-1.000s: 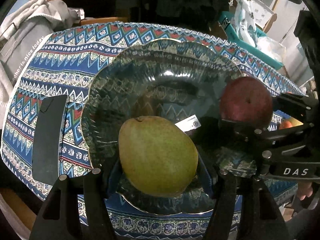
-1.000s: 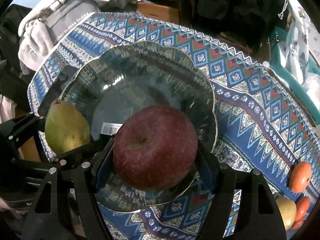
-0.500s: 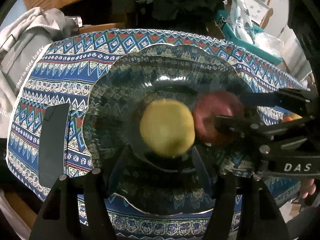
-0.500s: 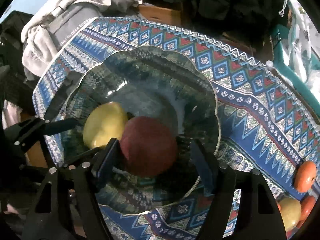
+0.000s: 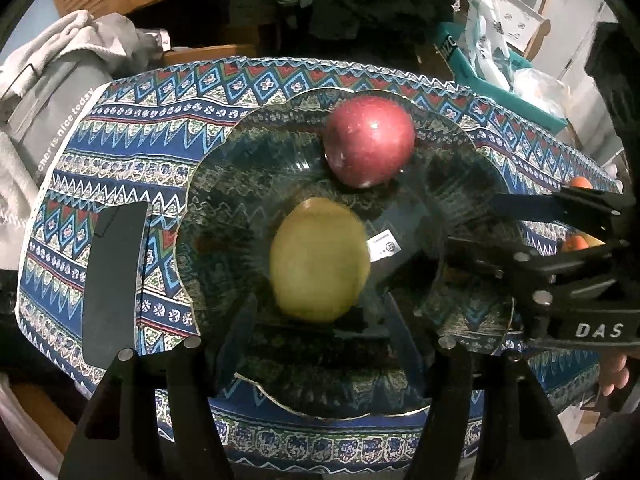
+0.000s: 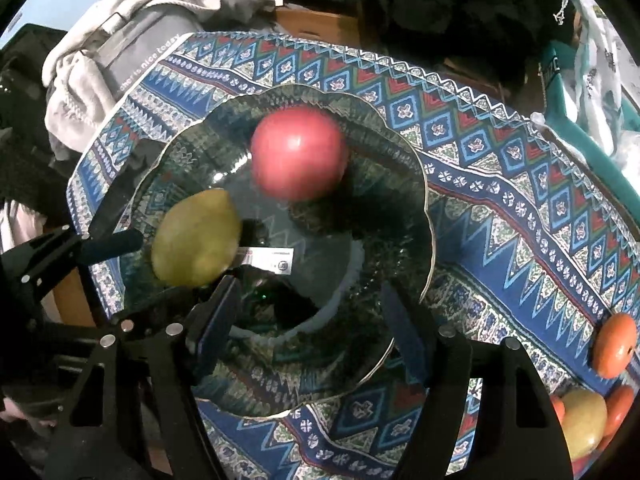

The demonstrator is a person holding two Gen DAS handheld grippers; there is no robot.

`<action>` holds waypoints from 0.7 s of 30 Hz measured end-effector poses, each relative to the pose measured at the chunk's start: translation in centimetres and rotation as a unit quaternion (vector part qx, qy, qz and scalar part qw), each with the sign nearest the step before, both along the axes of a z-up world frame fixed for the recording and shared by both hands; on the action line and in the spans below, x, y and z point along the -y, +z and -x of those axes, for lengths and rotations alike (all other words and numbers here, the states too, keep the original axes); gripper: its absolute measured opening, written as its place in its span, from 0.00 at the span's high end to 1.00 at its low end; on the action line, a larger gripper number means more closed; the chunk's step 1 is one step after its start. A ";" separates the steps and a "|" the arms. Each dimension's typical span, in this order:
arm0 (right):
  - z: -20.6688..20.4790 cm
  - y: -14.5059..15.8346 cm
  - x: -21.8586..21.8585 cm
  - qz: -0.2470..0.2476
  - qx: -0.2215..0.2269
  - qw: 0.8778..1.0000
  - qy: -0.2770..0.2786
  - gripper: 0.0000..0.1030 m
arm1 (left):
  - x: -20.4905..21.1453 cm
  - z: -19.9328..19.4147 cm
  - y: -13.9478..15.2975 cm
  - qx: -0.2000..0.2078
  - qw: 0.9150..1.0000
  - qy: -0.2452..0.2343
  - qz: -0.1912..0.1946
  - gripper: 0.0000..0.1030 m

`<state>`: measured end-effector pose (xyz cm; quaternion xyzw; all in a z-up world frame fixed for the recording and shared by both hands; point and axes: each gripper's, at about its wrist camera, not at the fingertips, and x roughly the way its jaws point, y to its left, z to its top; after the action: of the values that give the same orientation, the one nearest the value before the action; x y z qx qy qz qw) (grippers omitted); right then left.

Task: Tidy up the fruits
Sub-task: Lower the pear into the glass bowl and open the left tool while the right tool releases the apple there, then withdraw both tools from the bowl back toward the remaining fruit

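Note:
A yellow-green pear (image 5: 318, 260) lies in the middle of the clear glass bowl (image 5: 192, 200), just ahead of my left gripper (image 5: 320, 332), which is open and holds nothing. A red apple (image 5: 370, 140) rests on the bowl's far side. In the right wrist view the apple (image 6: 300, 152) lies well beyond my right gripper (image 6: 310, 320), also open with nothing between its pads, and the pear (image 6: 196, 240) sits at the bowl's (image 6: 430, 208) left. Both grippers hang over the bowl's near half, pointing steeply down. The pear looks blurred.
The bowl stands on a patterned blue tablecloth (image 5: 160, 92). A flat black object (image 5: 114, 280) lies left of it. Several oranges (image 6: 614, 344) and a yellow-green fruit (image 6: 584, 420) lie at the right. Grey clothing (image 5: 48, 92) is piled at the far left, and a teal box (image 5: 480, 60) stands behind.
The pear has left my left gripper and the apple my right one. Both fruits now lie in the bowl, the apple having rolled to the far side.

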<state>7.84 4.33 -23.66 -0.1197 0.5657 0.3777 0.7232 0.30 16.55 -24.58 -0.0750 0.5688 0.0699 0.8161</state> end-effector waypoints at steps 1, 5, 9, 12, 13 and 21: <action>0.1 0.2 0.1 -0.002 0.002 1.000 0.000 0.29 | 0.0 0.0 0.0 0.000 1.000 0.001 0.000 0.34; 0.1 1.0 0.7 -0.009 0.009 1.000 -0.003 0.29 | 0.1 -0.1 0.4 0.003 1.000 0.001 0.000 0.34; 0.0 2.2 1.5 -0.022 0.018 1.000 -0.012 0.29 | 0.7 -0.2 1.3 0.009 1.000 -0.002 0.001 0.34; -0.2 3.3 2.7 -0.030 0.030 0.999 -0.023 0.29 | 1.4 -0.4 2.2 0.016 1.000 -0.007 0.006 0.32; -0.3 3.8 3.2 -0.033 0.032 0.999 -0.028 0.29 | 1.7 -0.5 2.5 0.019 1.000 -0.009 0.008 0.30; -0.5 6.6 7.4 -0.027 0.062 0.996 -0.062 0.29 | 5.0 -1.2 5.1 0.043 0.998 -0.039 0.012 0.26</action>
<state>8.33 -3.04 -17.04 -0.0875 0.5153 0.3390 0.7822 1.48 11.59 -19.50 -0.0656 0.5363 0.0284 0.8410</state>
